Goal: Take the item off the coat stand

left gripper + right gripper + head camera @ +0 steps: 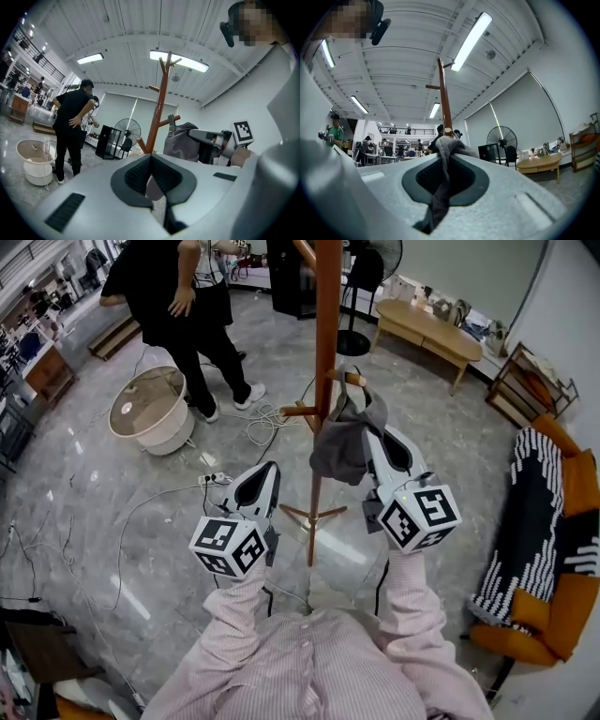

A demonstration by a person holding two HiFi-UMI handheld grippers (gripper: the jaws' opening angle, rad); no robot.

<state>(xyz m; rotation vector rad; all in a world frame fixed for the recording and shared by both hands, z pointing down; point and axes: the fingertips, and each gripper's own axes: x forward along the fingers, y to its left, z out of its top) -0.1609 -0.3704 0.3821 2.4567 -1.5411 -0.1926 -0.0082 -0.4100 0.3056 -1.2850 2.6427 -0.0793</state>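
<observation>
Step in hand: unhooking. Your right gripper (373,439) is clamped tight on a fold of the grey cloth item (339,454), which hangs by its strap on a side peg (354,379) of the coat stand (326,324). Your left gripper (266,472) is closed on nothing, low beside the pole. Next move, I'd say: lift the strap up and outward past the peg tip, then pull clear

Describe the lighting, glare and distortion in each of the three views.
Head view: even light, pale reflections on the glossy floor, edges curved by the wide lens. Left gripper view: ceiling lamp blown out white, corners black, the left tool close and soft. Right gripper view: lamp strip glaring, the ceiling bowed, the cloth near the lens slightly blurred.
</observation>
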